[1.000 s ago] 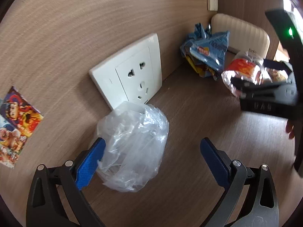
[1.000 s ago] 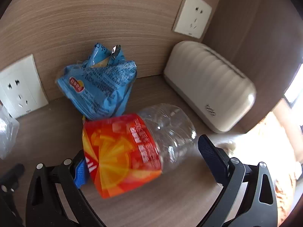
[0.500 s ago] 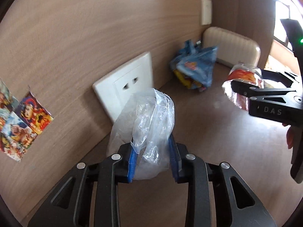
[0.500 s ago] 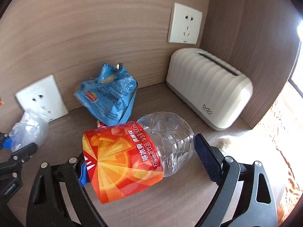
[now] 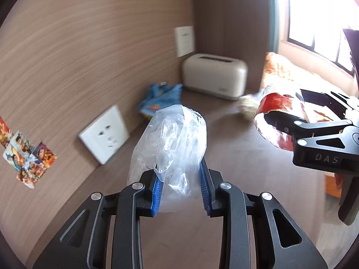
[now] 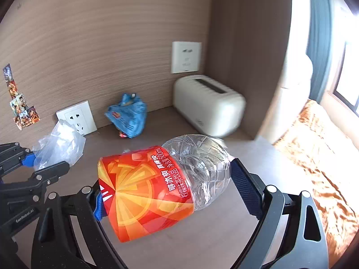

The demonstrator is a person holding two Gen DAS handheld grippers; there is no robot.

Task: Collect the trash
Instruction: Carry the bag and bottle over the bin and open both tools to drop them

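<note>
From my left wrist feed, the bottle [image 5: 278,116] at three o'clock is half hidden behind the right gripper [image 5: 314,121]; the lump [image 5: 248,107] beside it blurs beyond telling.

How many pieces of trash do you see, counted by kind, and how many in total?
Clear plastic bag: 1
Plastic bottle with orange label: 1
Blue snack bag: 1
Total: 3
</note>
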